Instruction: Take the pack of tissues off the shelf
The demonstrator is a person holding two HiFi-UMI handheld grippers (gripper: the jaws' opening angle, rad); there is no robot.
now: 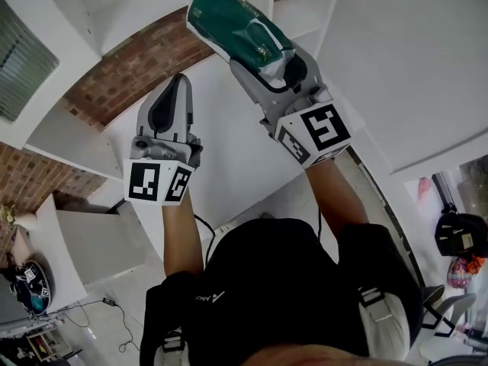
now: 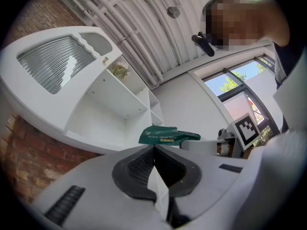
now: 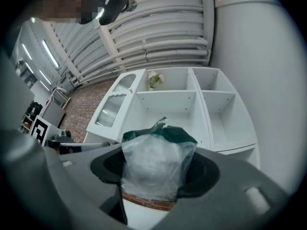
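A green and clear plastic pack of tissues [image 1: 232, 25] sits between the jaws of my right gripper [image 1: 263, 56], which is shut on it and holds it in the air in front of the white shelf unit [image 3: 192, 104]. In the right gripper view the pack [image 3: 156, 164] fills the gap between the jaws. My left gripper [image 1: 174, 101] is lower and to the left, shut with nothing in it. From the left gripper view the pack [image 2: 165, 134] shows beyond the closed jaw tips [image 2: 153, 147], with the right gripper's marker cube [image 2: 248, 128] beside it.
The shelf unit has open white compartments, one holding a small plant [image 3: 154, 79], and a ribbed glass door [image 3: 112, 107] at its left. A brick wall [image 1: 145, 63] runs behind. A bag [image 1: 460, 235] hangs at the right.
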